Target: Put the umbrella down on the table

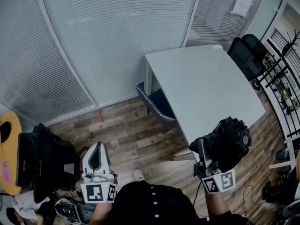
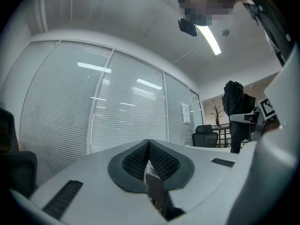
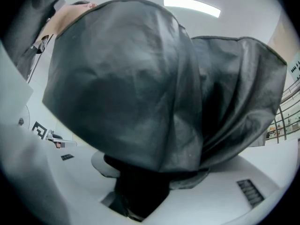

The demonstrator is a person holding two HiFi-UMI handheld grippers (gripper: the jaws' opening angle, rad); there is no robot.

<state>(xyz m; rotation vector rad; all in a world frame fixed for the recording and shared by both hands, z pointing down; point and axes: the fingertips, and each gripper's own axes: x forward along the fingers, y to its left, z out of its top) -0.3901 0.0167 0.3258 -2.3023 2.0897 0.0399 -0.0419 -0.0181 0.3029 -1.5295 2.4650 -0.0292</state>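
Note:
A folded black umbrella (image 1: 228, 142) is held upright in my right gripper (image 1: 205, 159), near the front corner of the white table (image 1: 201, 86). In the right gripper view the umbrella's dark fabric (image 3: 150, 93) fills most of the picture and its lower end sits clamped between the jaws. In the head view my left gripper (image 1: 97, 159) hangs over the wooden floor to the left of the person, apart from the table. Its pads (image 2: 161, 162) meet with nothing between them.
A blue chair (image 1: 157, 103) is tucked at the table's near left edge. A black office chair (image 1: 247, 53) stands at the far right. Glass walls with blinds (image 1: 112, 36) close the back. A black bag (image 1: 51, 161) and a yellow round table (image 1: 9, 149) sit at the left.

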